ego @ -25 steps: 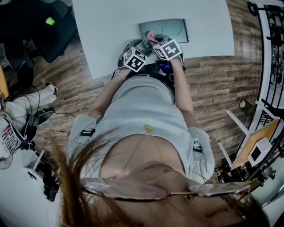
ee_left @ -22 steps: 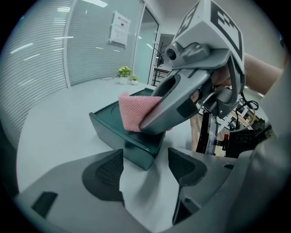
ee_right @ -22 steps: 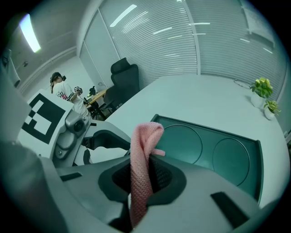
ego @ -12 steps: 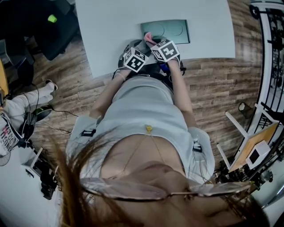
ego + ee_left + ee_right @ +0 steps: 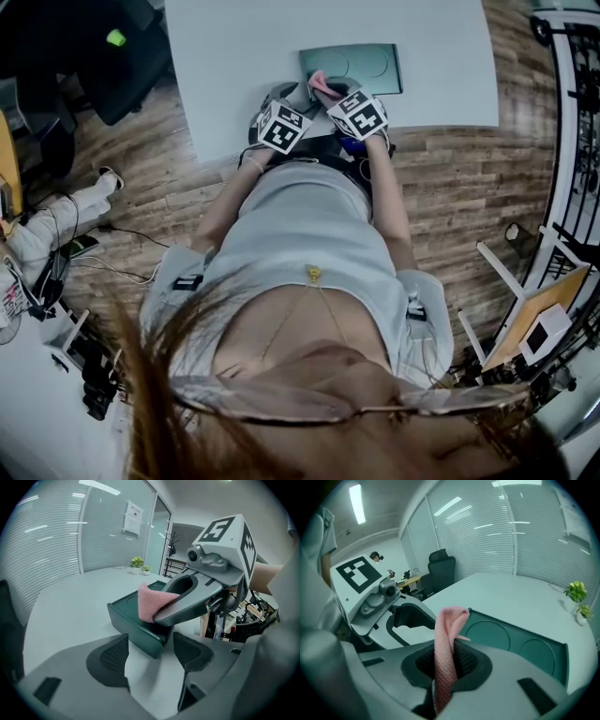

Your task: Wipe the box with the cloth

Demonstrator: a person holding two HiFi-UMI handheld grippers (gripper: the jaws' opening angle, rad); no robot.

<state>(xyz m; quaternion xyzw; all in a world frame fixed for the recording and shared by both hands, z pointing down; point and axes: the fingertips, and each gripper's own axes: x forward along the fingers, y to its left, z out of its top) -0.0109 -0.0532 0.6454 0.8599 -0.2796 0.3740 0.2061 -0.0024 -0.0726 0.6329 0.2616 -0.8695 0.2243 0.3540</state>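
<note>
Drawn slightly back toward the near edge of the white table (image 5: 234, 56) over the last second, the right gripper (image 5: 449, 663) has carried the pink cloth (image 5: 450, 620) with it, while the dark green box (image 5: 370, 64) has kept its place near that edge. At left, the left gripper (image 5: 151, 654) has its jaws apart with only bare table between them. The box's near corner stands just ahead of them, ungripped. At centre, the right gripper is clamped on the cloth, which rises from the jaws as a narrow folded strip whose tip lies over the near left part of the box. At right, the box's top with its two round recesses is uncovered. Likely faults: with nothing bracing the box, a wiping stroke could push it along the table instead of cleaning it. With the cloth bunched so narrowly, the hard jaw tips might meet the box before the fabric does, or the strip might pull free under drag. Whether the cloth actually touches the box cannot be told. In the head view the marker cubes cover both sets of jaws and the person's torso cuts off part of the near edge. In the left gripper view the right gripper hides much of the box's top.
</note>
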